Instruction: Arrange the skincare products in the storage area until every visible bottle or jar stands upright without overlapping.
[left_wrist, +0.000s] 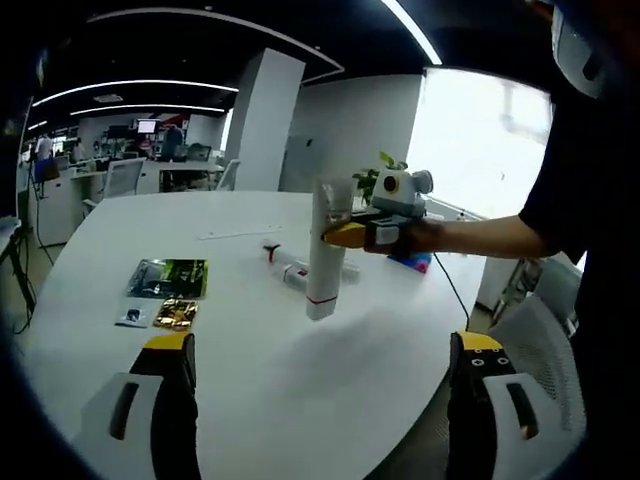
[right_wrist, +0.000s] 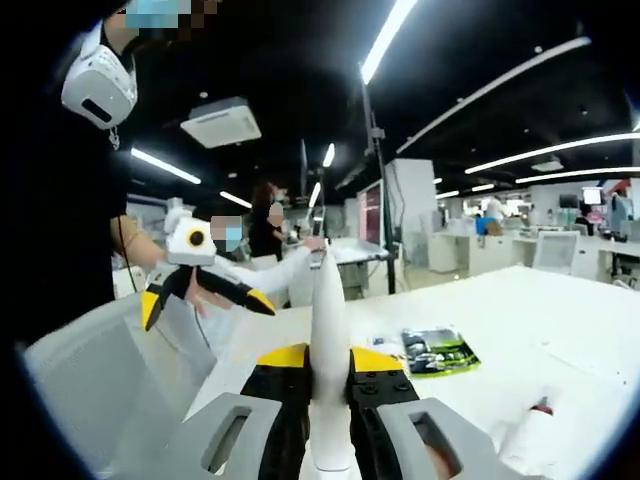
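White tube (left_wrist: 325, 250) with a red band near its cap end hangs cap-down above the white table (left_wrist: 250, 370), clear of the surface, pinched near its crimped top by the right gripper (left_wrist: 345, 235), whose jaws are closed tight on it. In the right gripper view the same tube (right_wrist: 328, 350) runs up between the yellow-tipped jaws. Left gripper (left_wrist: 320, 345) is spread wide, gripping nothing; also seen at 9 o'clock in the right gripper view (right_wrist: 200, 290). A second tube (left_wrist: 290, 268) lies flat on the table just behind the held one. At 9 o'clock: green packet (left_wrist: 168, 277), gold sachet (left_wrist: 175, 313), small dark sachet (left_wrist: 133, 317).
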